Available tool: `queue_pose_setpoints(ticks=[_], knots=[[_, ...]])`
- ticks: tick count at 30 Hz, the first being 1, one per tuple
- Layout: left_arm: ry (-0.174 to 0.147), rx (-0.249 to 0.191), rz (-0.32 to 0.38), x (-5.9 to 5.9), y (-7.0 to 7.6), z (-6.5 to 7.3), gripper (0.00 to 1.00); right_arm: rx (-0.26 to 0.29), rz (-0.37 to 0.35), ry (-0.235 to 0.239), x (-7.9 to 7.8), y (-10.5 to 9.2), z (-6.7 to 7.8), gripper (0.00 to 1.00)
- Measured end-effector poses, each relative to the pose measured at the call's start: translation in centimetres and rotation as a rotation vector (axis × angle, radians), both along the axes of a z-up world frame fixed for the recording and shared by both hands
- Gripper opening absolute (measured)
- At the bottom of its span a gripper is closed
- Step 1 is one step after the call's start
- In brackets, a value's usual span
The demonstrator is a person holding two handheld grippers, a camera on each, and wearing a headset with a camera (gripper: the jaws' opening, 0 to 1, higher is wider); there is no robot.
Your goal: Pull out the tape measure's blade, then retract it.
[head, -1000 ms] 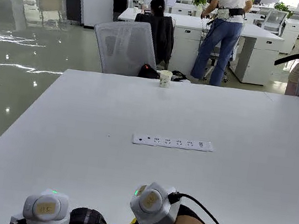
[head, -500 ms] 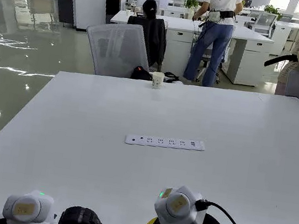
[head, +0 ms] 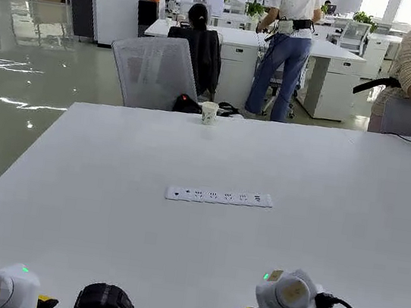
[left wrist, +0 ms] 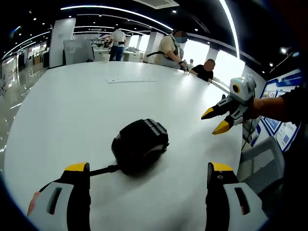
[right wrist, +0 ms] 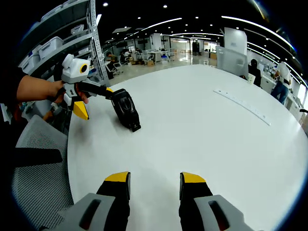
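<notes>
A black tape measure (left wrist: 140, 145) lies on the white table (head: 198, 260) near its front edge, with a short dark strap trailing from it. No blade is out. My left gripper (left wrist: 147, 167) is open wide, and the tape measure sits just ahead of its yellow-tipped fingers (left wrist: 77, 168) without touching them. In the right gripper view the left gripper (right wrist: 94, 101) straddles the tape measure (right wrist: 125, 109). My right gripper (right wrist: 155, 177) is open over bare table with nothing between its fingers. It hovers off to the side of the tape measure (head: 107, 307), and the left gripper view catches it as the right gripper (left wrist: 216, 120).
A white power strip (head: 219, 196) lies mid-table. A paper cup (head: 209, 112) stands at the far edge, with a grey mesh chair (head: 152, 70) behind it. A person stands at the far right corner and others are at desks beyond. A cable trails from my right gripper.
The head camera has tilted. My right gripper has moved right, away from the tape measure. My left gripper has shifted left and lower. The tape measure stays on the table.
</notes>
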State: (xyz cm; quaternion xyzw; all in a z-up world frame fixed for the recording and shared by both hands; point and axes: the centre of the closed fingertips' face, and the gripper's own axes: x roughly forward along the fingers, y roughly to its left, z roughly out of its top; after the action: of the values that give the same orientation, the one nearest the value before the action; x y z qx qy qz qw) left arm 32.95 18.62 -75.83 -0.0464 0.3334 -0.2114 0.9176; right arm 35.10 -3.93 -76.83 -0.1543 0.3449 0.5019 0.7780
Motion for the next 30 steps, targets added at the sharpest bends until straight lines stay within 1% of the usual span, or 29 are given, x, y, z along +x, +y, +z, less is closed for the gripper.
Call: queue_pose_setpoints(ticks=[4,7,9,11,15,18,19,22,24,28,30], knots=[[-0.014,0.011,-0.019,-0.9,0.8,0.3,0.99,-0.026,-0.005,-0.02,-0.5,-2.1,0.1,0.41],[-0.01,0.027,-0.042,-1.7,1.3,0.2,0.99,-0.026,-0.022,-0.025,-0.7,-3.5,0.1,0.43],[-0.02,0.071,-0.048,-2.1,2.0,0.1,0.99,-0.031,-0.039,-0.029,-0.8,-4.4,-0.1,0.44],[0.001,0.059,-0.058,-2.6,2.2,-0.1,0.99,-0.03,-0.05,-0.029,-1.0,-5.2,-0.2,0.45],[0.007,0.061,-0.063,-3.2,2.9,-0.2,0.99,-0.025,-0.062,-0.026,-1.3,-6.3,-0.3,0.5],[0.015,0.054,-0.066,-3.5,3.3,-0.2,0.99,-0.029,-0.065,-0.035,-1.5,-7.1,-0.3,0.51],[0.023,0.047,-0.074,-3.8,3.3,-0.3,0.99,-0.03,-0.068,-0.036,-1.6,-7.4,-0.2,0.52],[0.027,0.05,-0.079,-4.1,3.6,-0.3,0.99,-0.032,-0.079,-0.031,-1.7,-8.5,-0.4,0.53],[0.029,0.052,-0.082,-4.3,3.9,-0.3,0.99,-0.005,-0.1,-0.011,-2.0,-9.0,-0.3,0.56],[0.033,0.059,-0.072,-4.6,4.6,-0.4,0.99,-0.011,-0.109,-0.005,-2.3,-10.4,-0.4,0.61],[0.033,0.06,-0.072,-4.7,4.7,-0.3,0.99,-0.011,-0.113,-0.006,-2.4,-11.0,-0.3,0.64]])
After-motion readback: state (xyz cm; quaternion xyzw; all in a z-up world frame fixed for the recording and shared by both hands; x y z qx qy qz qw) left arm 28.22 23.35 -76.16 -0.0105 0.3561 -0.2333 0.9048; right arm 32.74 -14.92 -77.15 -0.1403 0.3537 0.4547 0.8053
